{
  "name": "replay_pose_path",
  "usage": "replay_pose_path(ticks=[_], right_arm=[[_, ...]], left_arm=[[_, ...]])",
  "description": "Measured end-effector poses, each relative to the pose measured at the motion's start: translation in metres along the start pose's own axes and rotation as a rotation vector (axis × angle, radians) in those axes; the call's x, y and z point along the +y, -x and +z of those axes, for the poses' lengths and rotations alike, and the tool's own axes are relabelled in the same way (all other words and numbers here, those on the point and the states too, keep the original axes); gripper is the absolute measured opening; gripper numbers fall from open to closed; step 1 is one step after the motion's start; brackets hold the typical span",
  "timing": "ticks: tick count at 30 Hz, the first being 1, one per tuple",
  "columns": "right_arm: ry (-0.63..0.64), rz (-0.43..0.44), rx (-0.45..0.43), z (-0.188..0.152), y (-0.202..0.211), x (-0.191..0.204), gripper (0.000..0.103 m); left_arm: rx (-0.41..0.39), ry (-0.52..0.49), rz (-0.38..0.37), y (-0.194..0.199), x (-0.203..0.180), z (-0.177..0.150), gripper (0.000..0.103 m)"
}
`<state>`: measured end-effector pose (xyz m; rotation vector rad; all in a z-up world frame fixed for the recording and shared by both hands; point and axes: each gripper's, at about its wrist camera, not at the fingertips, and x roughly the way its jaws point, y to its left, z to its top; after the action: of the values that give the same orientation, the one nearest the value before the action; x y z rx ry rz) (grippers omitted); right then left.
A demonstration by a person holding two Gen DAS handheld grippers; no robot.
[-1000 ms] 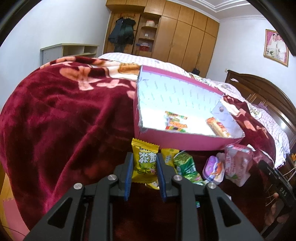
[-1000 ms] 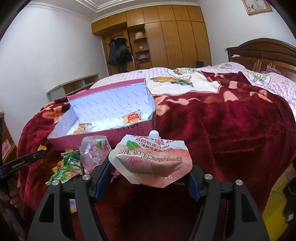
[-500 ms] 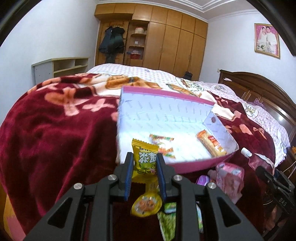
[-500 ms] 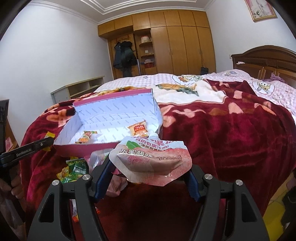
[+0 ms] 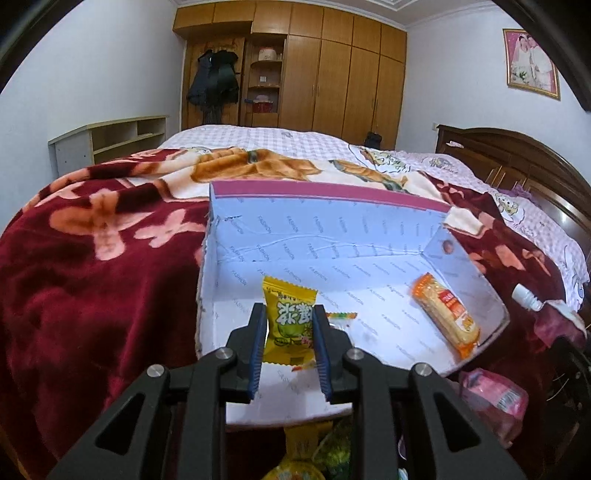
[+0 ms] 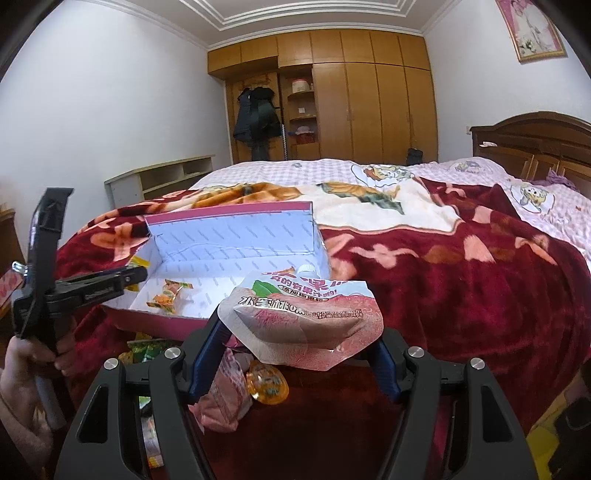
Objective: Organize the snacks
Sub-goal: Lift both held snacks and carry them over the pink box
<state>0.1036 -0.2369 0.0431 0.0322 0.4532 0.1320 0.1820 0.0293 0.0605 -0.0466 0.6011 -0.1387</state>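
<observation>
Carrying two snacks to the open box [image 5: 325, 236] on the bed

Left wrist: left gripper [image 5: 290, 334], clamping yellow packet [image 5: 290, 321], now over the box floor, ready for release. Right wrist: right gripper [image 6: 295, 354], pinching peach pouch [image 6: 301, 321], nearer the rim

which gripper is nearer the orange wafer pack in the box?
Left. The left gripper, holding a yellow packet, is over the box beside the orange wafer pack. The right gripper sits outside its near wall.

The pink pouch [image 6: 306, 325] hides the box's [image 6: 236, 236] near right corner. Loose snacks [image 5: 325, 454] sit mostly hidden behind the left gripper [image 5: 290, 347]. The framed picture [image 6: 532, 29] is cut off at the top edge.
</observation>
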Motion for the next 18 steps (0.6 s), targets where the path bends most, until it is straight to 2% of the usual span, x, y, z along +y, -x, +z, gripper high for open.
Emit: replay_pose_path(ticks=[5, 8, 12, 18], right_arm=[[0.012, 0.02, 0.001, 0.01, -0.012, 0.004, 0.07], [-0.002, 0.037, 0.005, 0.013, -0.021, 0.006, 0.07], [-0.006, 0.051, 0.012, 0.016, -0.032, 0.011, 0.07], [0.004, 0.068, 0.028, 0.023, -0.053, 0.018, 0.07]], left_arm=[[0.028, -0.007, 0.02, -0.018, 0.002, 0.001, 0.026], [0.051, -0.003, 0.049, -0.029, 0.004, 0.001, 0.036], [0.058, -0.027, 0.061, -0.036, 0.003, 0.001, 0.04], [0.055, -0.038, 0.088, -0.043, 0.006, 0.002, 0.04]])
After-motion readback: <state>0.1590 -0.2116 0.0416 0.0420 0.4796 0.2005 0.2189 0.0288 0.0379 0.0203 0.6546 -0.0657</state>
